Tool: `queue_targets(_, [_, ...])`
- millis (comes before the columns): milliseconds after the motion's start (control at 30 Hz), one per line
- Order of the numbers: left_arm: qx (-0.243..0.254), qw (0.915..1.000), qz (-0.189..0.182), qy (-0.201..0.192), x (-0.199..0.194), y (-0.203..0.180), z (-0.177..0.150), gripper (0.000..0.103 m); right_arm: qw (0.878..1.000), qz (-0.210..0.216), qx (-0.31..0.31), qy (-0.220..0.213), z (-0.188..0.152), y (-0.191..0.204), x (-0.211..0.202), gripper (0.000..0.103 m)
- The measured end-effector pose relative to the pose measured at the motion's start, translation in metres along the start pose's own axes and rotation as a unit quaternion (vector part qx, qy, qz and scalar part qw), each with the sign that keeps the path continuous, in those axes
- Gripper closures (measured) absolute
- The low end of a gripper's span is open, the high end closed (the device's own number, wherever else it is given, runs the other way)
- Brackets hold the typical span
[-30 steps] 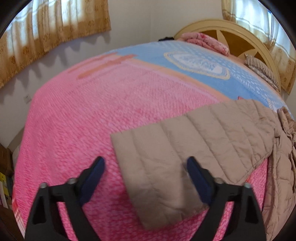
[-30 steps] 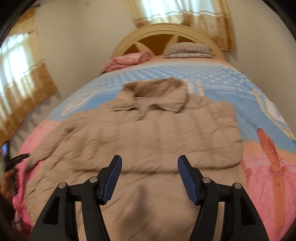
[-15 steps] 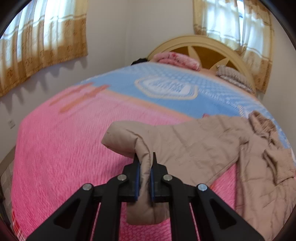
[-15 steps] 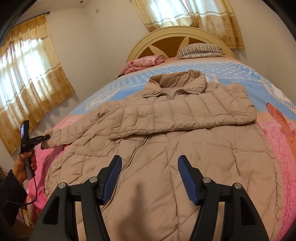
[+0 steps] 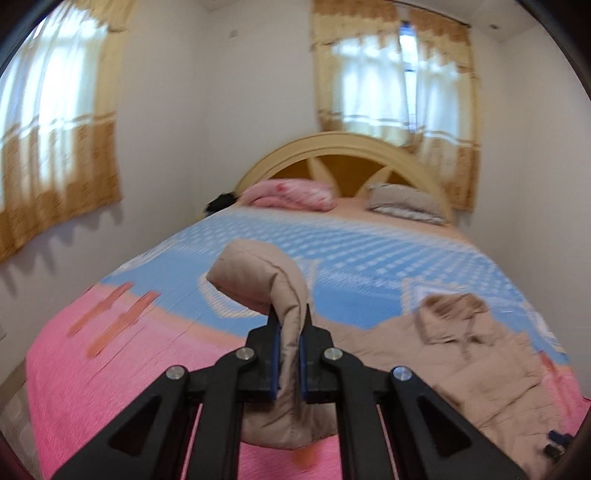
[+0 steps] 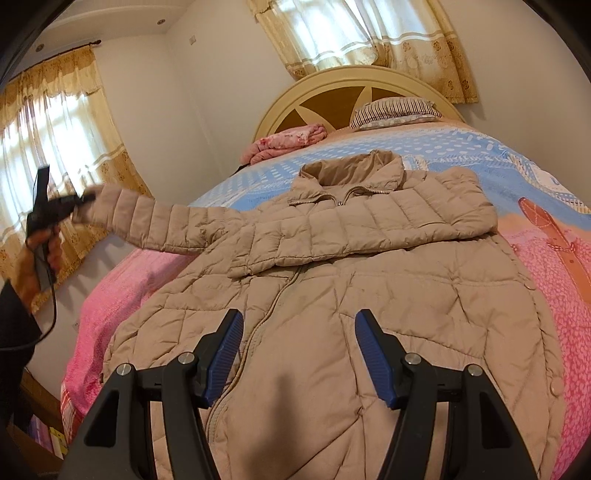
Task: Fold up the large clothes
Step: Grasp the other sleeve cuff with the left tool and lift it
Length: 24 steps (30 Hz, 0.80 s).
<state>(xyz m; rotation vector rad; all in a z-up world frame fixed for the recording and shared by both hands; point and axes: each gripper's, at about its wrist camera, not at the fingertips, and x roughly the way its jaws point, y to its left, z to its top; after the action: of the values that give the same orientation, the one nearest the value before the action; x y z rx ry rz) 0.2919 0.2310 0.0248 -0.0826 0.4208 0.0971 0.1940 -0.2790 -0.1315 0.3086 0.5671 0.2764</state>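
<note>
Big tan puffy coat [image 6: 332, 280] spread flat, front up, over the middle of the bed [image 6: 546, 295], collar [image 6: 351, 168] toward the headboard [image 6: 332, 86], bottom hem at the foot edge. Zipper down the front, partly open at the top. One sleeve [image 6: 369, 232] folded across the chest, lying flat on the coat. Other sleeve [image 6: 155, 225] lifted off the bed, stretched out past the bed's side edge toward the curtained window [image 6: 55, 147].

Left gripper [image 5: 289, 354] squeezed shut on the cuff end of that lifted sleeve [image 5: 275, 295]; blue pads [image 5: 274, 363] pressed on the puffy cloth from both sides, cuff bulging above and hanging below them. Same gripper [image 6: 75, 201] blurry in the right wrist view, with a hand [image 6: 40, 243] and a dark sleeve around its handle, a black cord dangling beside.

Right gripper [image 6: 299, 354] up over the lower front of the coat, fingers [image 6: 225, 350] spread apart, nothing between them, not touching the cloth.

Bed cover pink at the foot end, blue with white dots toward the head end. Folded pink blanket [image 6: 284, 142] and striped pillow [image 6: 395, 110] side by side against the headboard. Second curtained window [image 6: 354, 33] on the wall behind the headboard.
</note>
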Motion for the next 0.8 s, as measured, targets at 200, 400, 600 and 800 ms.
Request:
queue_targets(200, [0.045,0.9967,-0.067,-0.011,-0.006,-0.074,0.023,0.095,1.000,-0.001,0.006,-0.013,-0.003,-0.004,-0.008,0.039])
queue_targets(400, [0.093,0.9897,-0.109,-0.003,0.001,-0.137,0.021,0.095,1.000,-0.006,0.003,-0.021,-0.010,-0.005,-0.017,0.039])
queue_targets(600, [0.139,0.9795,-0.142,0.031,0.026,-0.211,-0.002,0.095,1.000,-0.008,-0.001,-0.021,-0.022,-0.003,-0.016,0.039])
queue_targets(800, [0.180,0.9670,-0.165,0.073,0.052,-0.271,-0.033,0.095,1.000,0.004,-0.012,-0.027,-0.033,0.002,-0.017,0.039])
